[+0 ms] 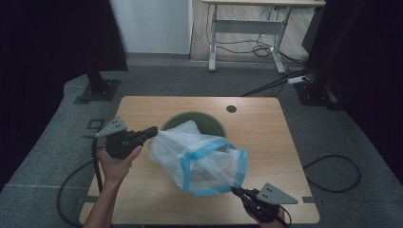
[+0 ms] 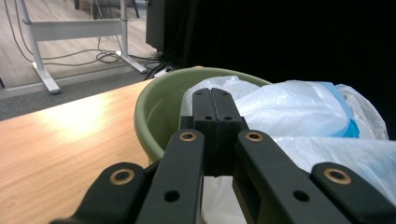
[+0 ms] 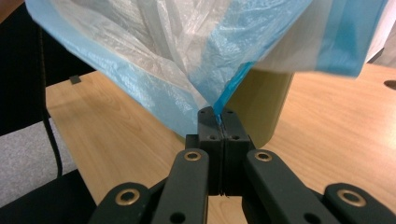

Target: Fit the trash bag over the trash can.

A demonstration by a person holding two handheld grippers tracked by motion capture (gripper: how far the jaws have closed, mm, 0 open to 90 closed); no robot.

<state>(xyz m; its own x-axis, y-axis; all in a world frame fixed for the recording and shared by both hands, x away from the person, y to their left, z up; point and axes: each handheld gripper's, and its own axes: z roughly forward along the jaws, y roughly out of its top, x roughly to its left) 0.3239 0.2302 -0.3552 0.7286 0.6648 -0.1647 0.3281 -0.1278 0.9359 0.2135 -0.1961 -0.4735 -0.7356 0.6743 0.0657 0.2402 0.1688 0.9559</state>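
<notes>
At the centre of the wooden table (image 1: 142, 199), a green bin (image 1: 209, 119) stands upright with a clear bag with a blue rim band (image 1: 204, 159) stretched out of it toward five o'clock, its closed end over the bin's mouth and its open mouth hanging toward the near edge. That spread looks deliberate: holding the bag at two far-apart points keeps the film taut and the mouth wide, which would suit fitting it around the bin's rim. Broad bare wood lies at nine and three o'clock of the bin, so either hand has room to swing outward, while the near edge at six o'clock sits close under the bag's mouth and leaves little slack there. At eight o'clock of the bin, the left gripper (image 1: 151, 131) has its jaws pressed fully together at the bag's closed end; in its own view the film (image 2: 299, 112) lies just beyond the tips, and whether any is pinched cannot be told. At five o'clock, near the table's front edge, the right gripper (image 1: 236, 191) is clamped on the blue rim band (image 3: 229, 91), with the film fanning up from its tips.
</notes>
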